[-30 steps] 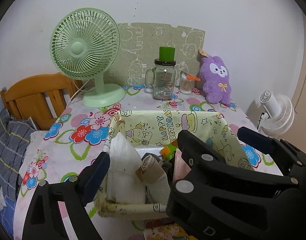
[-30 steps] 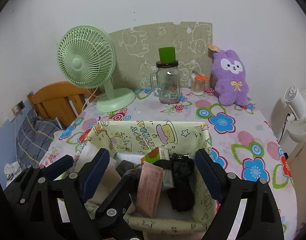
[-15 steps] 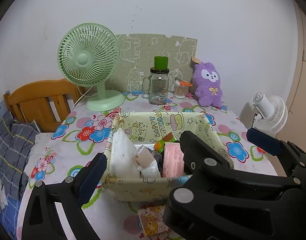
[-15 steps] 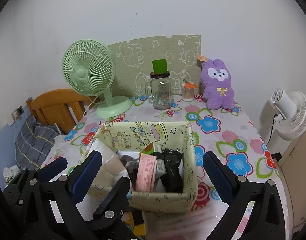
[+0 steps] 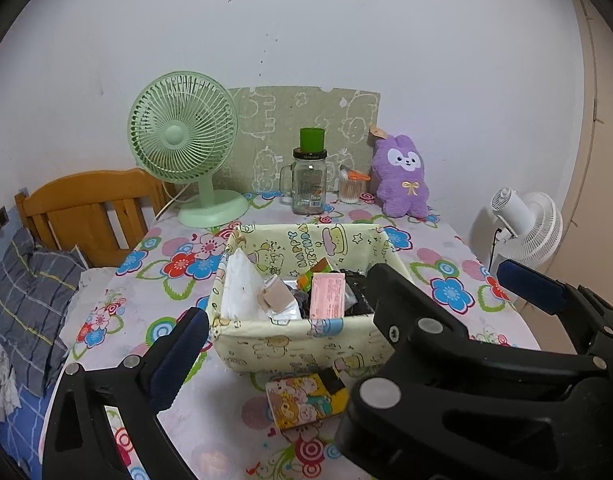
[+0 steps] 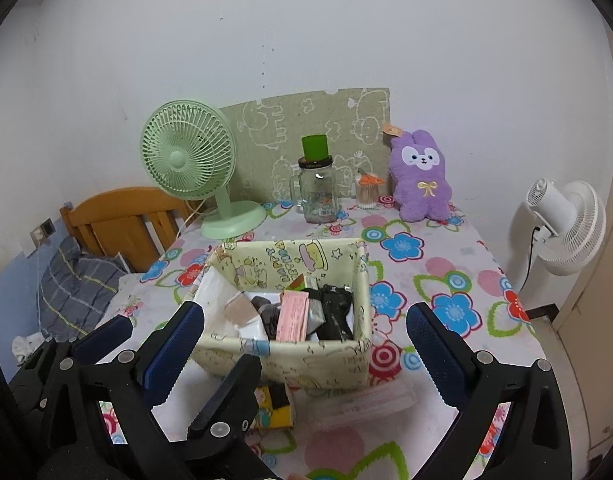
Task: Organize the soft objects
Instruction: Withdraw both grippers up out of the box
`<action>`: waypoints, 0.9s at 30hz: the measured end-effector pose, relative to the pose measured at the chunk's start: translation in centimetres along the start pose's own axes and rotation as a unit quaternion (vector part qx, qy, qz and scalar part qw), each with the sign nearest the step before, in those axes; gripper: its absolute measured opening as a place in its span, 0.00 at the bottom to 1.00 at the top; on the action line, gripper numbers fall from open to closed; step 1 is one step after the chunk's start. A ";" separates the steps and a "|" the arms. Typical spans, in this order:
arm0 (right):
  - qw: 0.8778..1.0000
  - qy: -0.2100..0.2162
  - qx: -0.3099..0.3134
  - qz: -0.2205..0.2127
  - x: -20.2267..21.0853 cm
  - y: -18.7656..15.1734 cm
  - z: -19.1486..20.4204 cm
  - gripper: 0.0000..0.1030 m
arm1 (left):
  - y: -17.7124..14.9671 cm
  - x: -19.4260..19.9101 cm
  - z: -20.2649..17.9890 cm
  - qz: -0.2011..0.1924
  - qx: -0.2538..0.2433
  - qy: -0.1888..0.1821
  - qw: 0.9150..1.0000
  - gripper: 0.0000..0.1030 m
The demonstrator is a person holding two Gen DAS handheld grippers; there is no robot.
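A pale yellow fabric basket (image 5: 294,344) (image 6: 306,364) stands mid-table, holding white cloth (image 5: 242,292), a beige roll (image 5: 276,300), a pink packet (image 5: 326,296) (image 6: 292,316) and black fabric (image 6: 336,312). A purple plush bunny (image 5: 402,176) (image 6: 420,176) sits at the back right. My left gripper (image 5: 354,312) is open and empty, in front of the basket. My right gripper (image 6: 306,356) is open and empty, in front of the basket. A colourful cartoon pack (image 5: 306,398) (image 6: 274,404) lies just in front of the basket.
A green desk fan (image 5: 186,148), a glass jar with green lid (image 5: 308,180) and a cotton-swab pot (image 5: 352,188) stand along the back wall. A white floor fan (image 6: 562,224) is off the right edge. A wooden headboard (image 5: 86,208) and bedding lie left.
Both grippers have drawn back and up from the basket, which now looks smaller and farther. The cartoon pack in front of it has come into view. Both stay open.
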State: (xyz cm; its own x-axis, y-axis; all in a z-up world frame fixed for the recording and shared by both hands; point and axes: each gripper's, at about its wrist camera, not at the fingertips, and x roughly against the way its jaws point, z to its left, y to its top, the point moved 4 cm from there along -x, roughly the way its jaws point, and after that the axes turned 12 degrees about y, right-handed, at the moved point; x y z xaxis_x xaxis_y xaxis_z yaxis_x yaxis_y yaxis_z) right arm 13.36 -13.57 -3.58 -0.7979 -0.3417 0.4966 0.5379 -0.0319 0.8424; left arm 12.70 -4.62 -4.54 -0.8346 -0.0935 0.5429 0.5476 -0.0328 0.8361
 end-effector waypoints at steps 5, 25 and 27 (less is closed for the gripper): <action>1.000 0.003 -0.004 -0.008 1.4 -0.7 0.1 0.99 | -0.8 1.1 -0.2 0.000 0.003 -0.008 1.000 0.99; 1.000 -0.024 -0.006 -0.012 3.7 -3.4 -0.3 0.99 | -3.3 2.3 -1.3 0.005 -0.005 -0.030 1.000 0.99; 1.000 -0.025 -0.006 -0.013 3.6 -3.8 -0.5 1.00 | -3.6 2.2 -1.4 0.005 -0.006 -0.031 0.999 0.99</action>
State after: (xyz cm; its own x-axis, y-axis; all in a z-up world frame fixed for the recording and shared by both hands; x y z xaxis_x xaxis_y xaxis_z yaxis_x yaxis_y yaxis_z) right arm 8.57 -15.15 -5.04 -0.8241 -0.2932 0.4847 0.5198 -0.0513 0.8528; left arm 9.00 -6.05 -6.48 -0.8310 -0.0320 0.5553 0.5562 -0.0448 0.8298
